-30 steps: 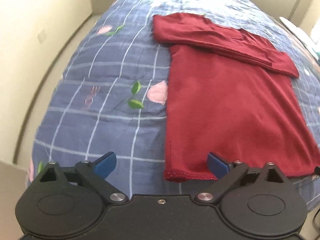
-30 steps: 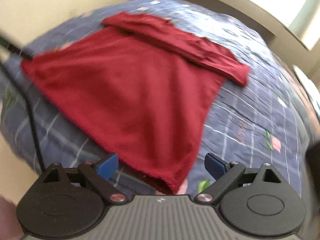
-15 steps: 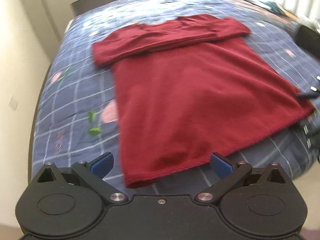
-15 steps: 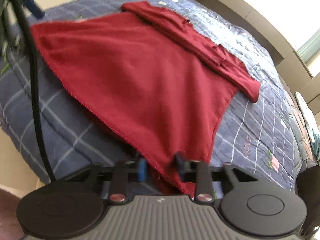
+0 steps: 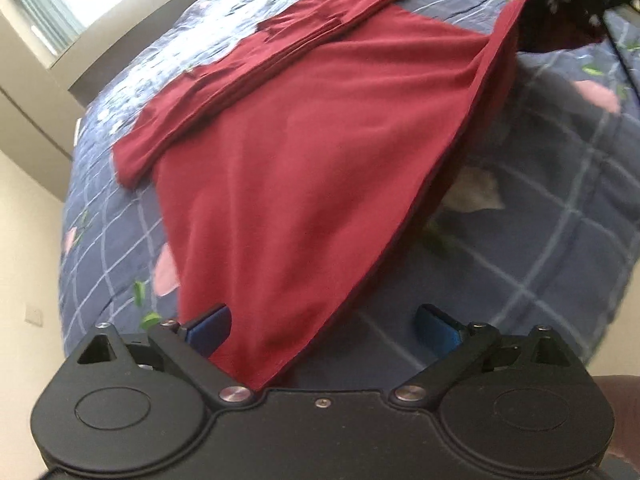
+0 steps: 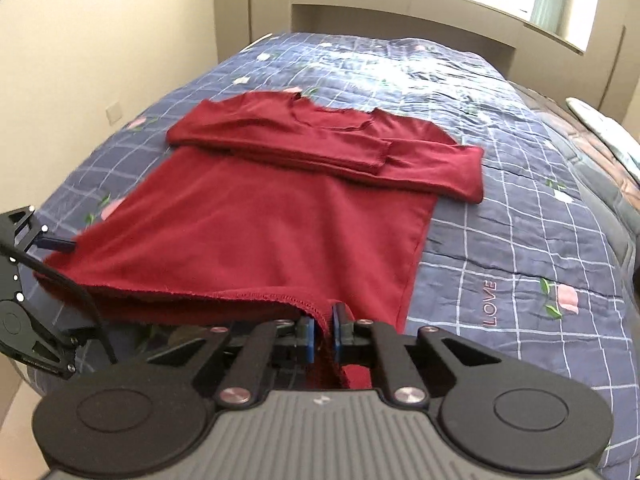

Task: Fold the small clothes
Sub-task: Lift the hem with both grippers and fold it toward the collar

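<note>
A dark red long-sleeved shirt (image 6: 260, 232) lies on the bed, its sleeves (image 6: 320, 148) folded across the chest. My right gripper (image 6: 322, 336) is at the near right hem corner. Its jaws are closing, and the blue pads pinch the hem, which is lifted off the bedspread. In the left wrist view the shirt (image 5: 320, 140) runs down to my left gripper (image 5: 324, 328). That gripper is open, with the other hem corner lying against its left pad (image 5: 212, 328). A blue fingertip of the left gripper (image 6: 56, 244) shows beside that corner in the right wrist view.
A blue checked bedspread (image 6: 500, 240) with flower prints covers the bed. A cream wall (image 6: 100, 40) runs along the left side and a headboard with a window (image 6: 400, 4) stands beyond. A black cable (image 6: 92, 312) hangs by the left tool. A pillow (image 6: 600, 124) lies far right.
The right gripper went from wide open to pinching the hem corner and raised it. The left gripper rolled and moved in until the other hem corner lay between its open fingers.
</note>
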`<state>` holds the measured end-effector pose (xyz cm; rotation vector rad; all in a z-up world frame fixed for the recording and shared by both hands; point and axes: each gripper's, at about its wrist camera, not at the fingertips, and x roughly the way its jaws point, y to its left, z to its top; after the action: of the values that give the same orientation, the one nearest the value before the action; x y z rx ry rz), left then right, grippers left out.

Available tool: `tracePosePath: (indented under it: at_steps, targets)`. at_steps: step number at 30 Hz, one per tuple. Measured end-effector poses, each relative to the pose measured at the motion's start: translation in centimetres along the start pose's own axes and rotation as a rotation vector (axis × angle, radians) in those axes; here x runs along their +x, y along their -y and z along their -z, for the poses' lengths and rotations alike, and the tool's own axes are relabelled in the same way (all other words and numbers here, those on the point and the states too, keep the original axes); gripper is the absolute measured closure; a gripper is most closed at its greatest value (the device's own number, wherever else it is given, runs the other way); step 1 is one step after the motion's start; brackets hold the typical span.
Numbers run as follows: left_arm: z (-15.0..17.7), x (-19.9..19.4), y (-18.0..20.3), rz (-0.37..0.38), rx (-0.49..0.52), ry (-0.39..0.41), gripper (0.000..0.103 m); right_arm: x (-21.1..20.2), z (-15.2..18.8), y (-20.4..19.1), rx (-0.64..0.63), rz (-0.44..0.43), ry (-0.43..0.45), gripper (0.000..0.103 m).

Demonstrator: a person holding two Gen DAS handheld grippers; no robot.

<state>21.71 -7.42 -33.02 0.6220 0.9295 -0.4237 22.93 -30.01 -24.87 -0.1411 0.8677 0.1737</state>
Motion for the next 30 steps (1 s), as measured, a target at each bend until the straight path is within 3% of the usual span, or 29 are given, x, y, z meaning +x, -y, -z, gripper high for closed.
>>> tracePosePath:
  at_steps: [9, 20, 23, 25, 26, 30]
  targets:
    - [1.0, -0.2, -2.6, -0.123, 0.019, 0.02, 0.005, -0.4, 0.5, -0.6, -0.006, 0.005, -0.012, 0.093]
    - [1.5, -1.1, -2.2, -0.105, 0.076, 0.086, 0.03, 0.1, 1.0, -1.4, -0.056, 0.031, -0.063, 0.092]
    - [1.6, -1.4, -2.3, -0.069, 0.085, 0.097, 0.054, 0.1, 1.2, -1.7, -0.085, 0.038, -0.066, 0.095]
    - [1.6, -1.7, -2.4, -0.036, 0.092, 0.111, 0.084, 0.0, 1.5, -2.1, -0.107, 0.048, -0.069, 0.096]
    - [1.5, -1.7, -2.5, -0.023, 0.095, 0.119, 0.091, 0.0, 1.6, -2.2, -0.118, 0.049, -0.081, 0.097]
    - [1.4, -2.2, -2.7, -0.01, 0.095, 0.132, 0.097, -0.6, 2.7, -2.7, -0.155, 0.044, -0.117, 0.098]
